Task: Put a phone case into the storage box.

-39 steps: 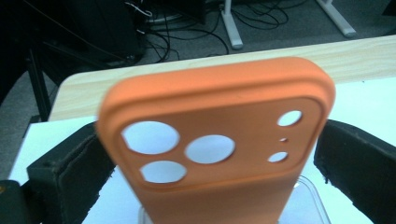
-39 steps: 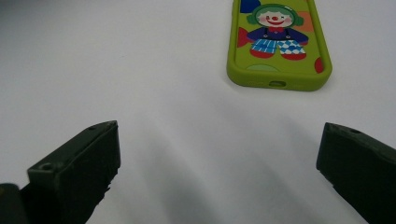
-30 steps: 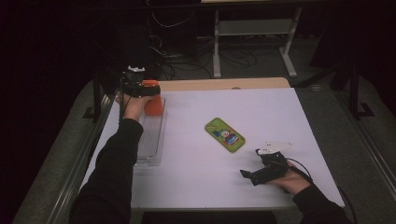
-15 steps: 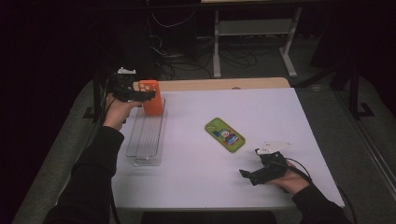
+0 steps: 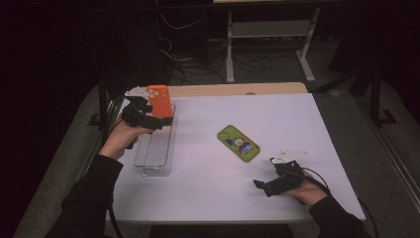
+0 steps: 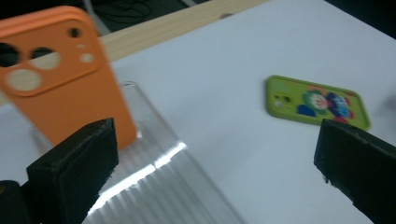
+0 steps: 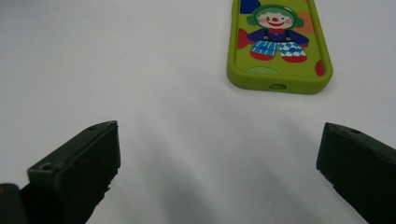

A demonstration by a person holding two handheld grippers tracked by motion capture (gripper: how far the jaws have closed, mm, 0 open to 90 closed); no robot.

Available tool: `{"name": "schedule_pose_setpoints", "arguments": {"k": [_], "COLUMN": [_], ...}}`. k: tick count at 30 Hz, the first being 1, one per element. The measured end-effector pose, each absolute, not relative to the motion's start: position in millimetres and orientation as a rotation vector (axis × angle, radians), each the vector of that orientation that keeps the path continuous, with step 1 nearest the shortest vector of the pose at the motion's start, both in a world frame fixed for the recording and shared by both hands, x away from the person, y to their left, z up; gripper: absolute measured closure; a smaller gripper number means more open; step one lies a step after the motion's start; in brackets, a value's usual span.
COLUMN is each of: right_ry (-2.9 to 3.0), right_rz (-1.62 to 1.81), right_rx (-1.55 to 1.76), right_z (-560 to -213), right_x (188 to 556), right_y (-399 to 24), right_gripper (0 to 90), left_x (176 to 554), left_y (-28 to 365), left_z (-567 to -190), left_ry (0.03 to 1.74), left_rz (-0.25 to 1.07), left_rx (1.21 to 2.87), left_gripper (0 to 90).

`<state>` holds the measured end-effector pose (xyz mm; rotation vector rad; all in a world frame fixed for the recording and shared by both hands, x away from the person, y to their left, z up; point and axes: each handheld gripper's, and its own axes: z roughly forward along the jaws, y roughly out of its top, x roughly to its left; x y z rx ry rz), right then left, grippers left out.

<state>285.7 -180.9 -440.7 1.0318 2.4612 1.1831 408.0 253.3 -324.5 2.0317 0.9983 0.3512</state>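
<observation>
On the table (image 5: 317,129), left gripper (image 5: 166,120) has released orange case (image 5: 159,100).

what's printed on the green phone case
A cartoon clown with green hair, a red nose and blue checked trousers on the green phone case, clearest in the right gripper view.

A white table top (image 5: 297,129) takes up the middle of the high view, with a pale wooden strip (image 5: 237,89) along its far edge at 12 o'clock. Beyond it, towards 12 and 1 o'clock, a white metal stand (image 5: 267,34) rises from a dark floor, and loose black cables (image 5: 198,54) lie beside it at 11 o'clock. A black post (image 5: 376,94) stands off the table at 3 o'clock.
</observation>
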Motion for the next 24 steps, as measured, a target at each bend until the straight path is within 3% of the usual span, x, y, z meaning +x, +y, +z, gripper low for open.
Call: {"name": "schedule_pose_setpoints", "arguments": {"k": [24], "right_ry": [2.445], "right_rz": [1.193], "right_rx": [1.029], "right_z": [-435.7], "right_x": [283.7], "right_y": [-181.3], "right_gripper": [0.0], "left_x": [341.6], "left_y": [173.9], "left_z": [-363.1], "left_ry": [0.704], "left_rz": [0.192], "left_rx": [2.112], "left_gripper": [0.0]}}
